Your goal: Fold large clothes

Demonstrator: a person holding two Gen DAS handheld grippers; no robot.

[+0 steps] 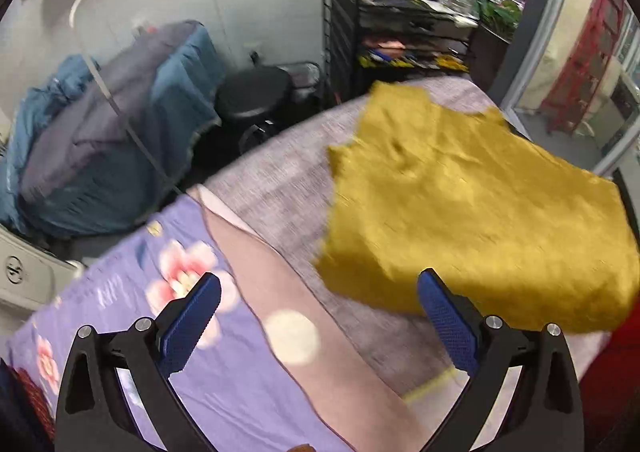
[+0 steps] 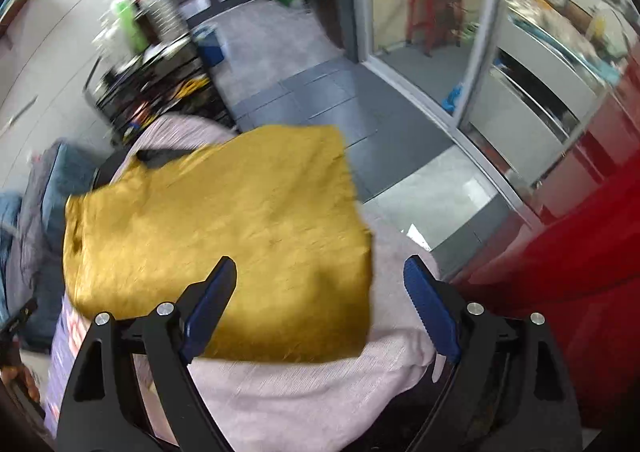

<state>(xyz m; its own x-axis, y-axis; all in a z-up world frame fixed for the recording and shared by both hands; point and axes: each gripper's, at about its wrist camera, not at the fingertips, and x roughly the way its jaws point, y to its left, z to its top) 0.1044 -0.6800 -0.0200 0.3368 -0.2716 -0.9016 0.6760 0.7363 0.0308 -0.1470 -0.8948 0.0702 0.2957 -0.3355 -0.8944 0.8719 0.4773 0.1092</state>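
Observation:
A mustard-yellow garment (image 1: 472, 204) lies folded into a rough rectangle on a pale lilac-grey cloth (image 1: 280, 180) that covers the work surface. My left gripper (image 1: 320, 316) hangs above the surface to the left of the garment's near edge, jaws wide apart, nothing between its blue pads (image 1: 192, 328). In the right wrist view the same garment (image 2: 224, 236) fills the middle. My right gripper (image 2: 320, 304) stands open over its near right corner, with no cloth pinched between the pads (image 2: 432, 312).
A purple floral sheet (image 1: 120, 316) and a pinkish cloth strip (image 1: 288, 292) cover the near left of the surface. Blue and grey bedding (image 1: 108, 140) is heaped at the left, beside a black stool (image 1: 256, 92) and a black shelf rack (image 1: 400, 32) of bottles. A red cabinet (image 2: 580, 244) stands at the right.

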